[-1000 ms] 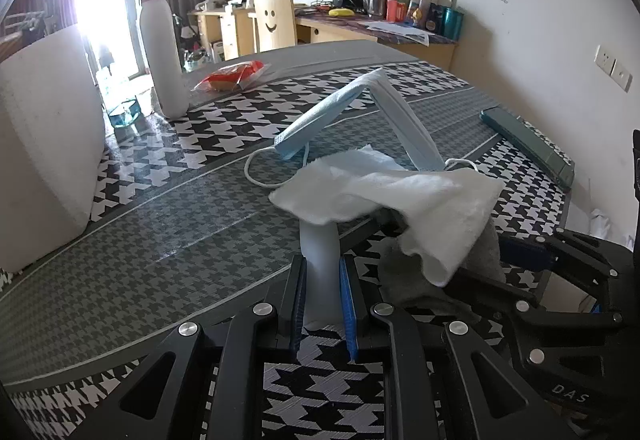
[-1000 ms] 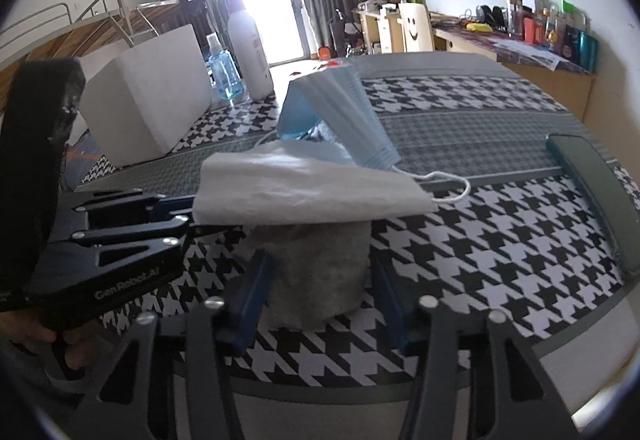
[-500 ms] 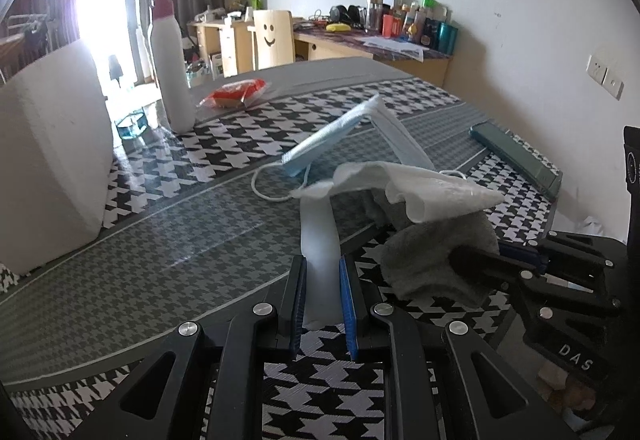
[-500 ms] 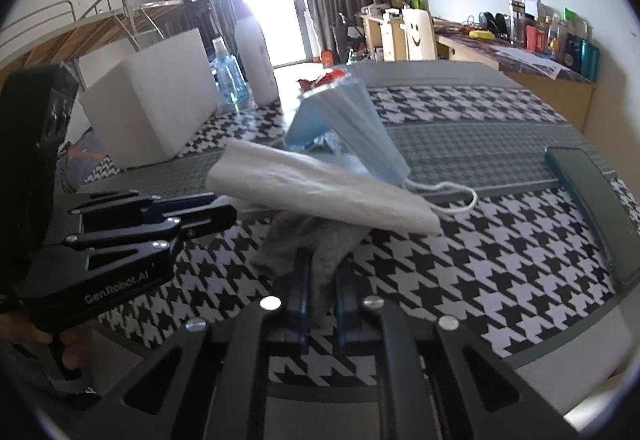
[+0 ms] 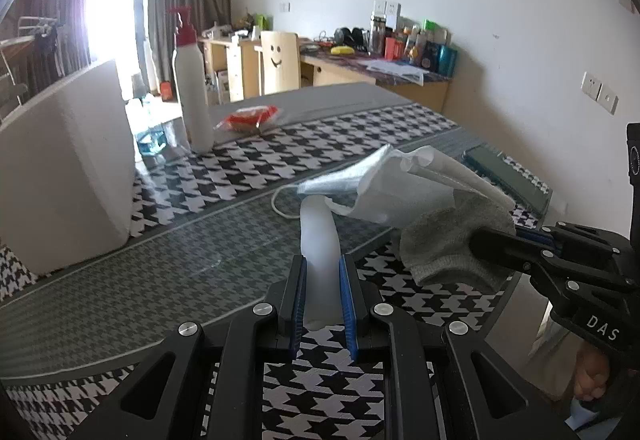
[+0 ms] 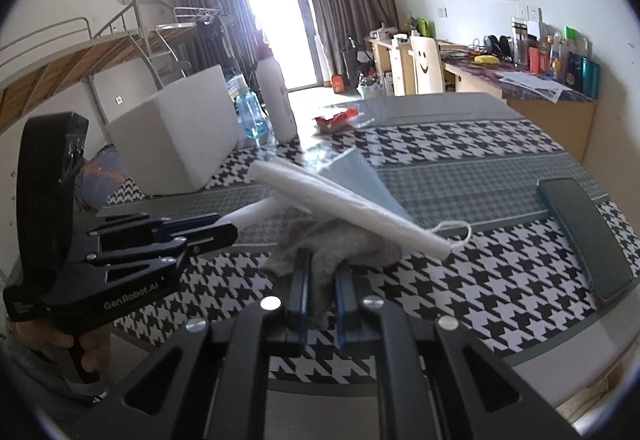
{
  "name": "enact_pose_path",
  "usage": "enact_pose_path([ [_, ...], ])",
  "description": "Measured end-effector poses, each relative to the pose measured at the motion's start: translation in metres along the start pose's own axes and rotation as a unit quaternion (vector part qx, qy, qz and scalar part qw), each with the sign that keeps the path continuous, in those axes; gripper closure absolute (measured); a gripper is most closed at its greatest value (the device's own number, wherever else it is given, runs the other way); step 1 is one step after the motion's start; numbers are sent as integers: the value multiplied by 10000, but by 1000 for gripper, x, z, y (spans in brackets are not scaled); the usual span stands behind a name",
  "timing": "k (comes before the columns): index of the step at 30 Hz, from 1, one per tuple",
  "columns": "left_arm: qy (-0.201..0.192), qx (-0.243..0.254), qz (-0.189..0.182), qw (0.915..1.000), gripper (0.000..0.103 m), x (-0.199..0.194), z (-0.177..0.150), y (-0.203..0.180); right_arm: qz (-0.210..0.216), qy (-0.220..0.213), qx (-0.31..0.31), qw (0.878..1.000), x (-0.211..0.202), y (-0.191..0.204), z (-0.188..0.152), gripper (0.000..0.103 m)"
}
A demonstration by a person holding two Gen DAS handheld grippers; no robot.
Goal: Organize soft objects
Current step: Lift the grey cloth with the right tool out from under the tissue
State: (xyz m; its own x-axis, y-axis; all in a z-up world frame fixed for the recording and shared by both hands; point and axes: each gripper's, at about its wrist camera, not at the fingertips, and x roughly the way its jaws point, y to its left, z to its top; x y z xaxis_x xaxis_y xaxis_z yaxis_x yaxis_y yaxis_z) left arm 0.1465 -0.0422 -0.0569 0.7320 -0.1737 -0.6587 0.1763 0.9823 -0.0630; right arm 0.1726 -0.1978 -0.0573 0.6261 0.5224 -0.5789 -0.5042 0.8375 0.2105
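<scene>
**Both grippers pinching cloth**

Your left gripper point(image 5: 322, 290) pinches the white cloth point(image 5: 384, 196) at lower centre. Your right gripper point(image 6: 320, 294) is clamped on the grey sock point(image 6: 332, 244), mid-frame, beneath the cloth and blue mask point(image 6: 356, 176).

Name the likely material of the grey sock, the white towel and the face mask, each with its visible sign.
Grey sock: knitted fabric, probably cotton blend; fuzzy, limp.
White towel: soft woven or paper-like cloth; matte, textured, folds.
Face mask: likely nonwoven synthetic; smooth pale-blue pleats, elastic loop.
</scene>
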Motion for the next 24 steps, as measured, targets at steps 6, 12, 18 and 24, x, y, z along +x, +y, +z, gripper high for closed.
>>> enact_pose_path([
  [6, -161, -43, 13, 9999, 85, -13, 3, 3, 25, -119, -68, 9999, -7, 7, 5, 89],
  [12, -294, -98, 75, 9995, 85, -24, 4, 9, 126, -253, -159, 9995, -14, 14, 12, 89],
  [18, -411, -86, 118, 9990, 85, -33, 3, 10, 135, -418, -226, 9988, -21, 20, 19, 89],
  [24, -501, -67, 118, 9987, 85, -38, 2, 9, 92, -583, -159, 9981, -26, 17, 33, 89],
])
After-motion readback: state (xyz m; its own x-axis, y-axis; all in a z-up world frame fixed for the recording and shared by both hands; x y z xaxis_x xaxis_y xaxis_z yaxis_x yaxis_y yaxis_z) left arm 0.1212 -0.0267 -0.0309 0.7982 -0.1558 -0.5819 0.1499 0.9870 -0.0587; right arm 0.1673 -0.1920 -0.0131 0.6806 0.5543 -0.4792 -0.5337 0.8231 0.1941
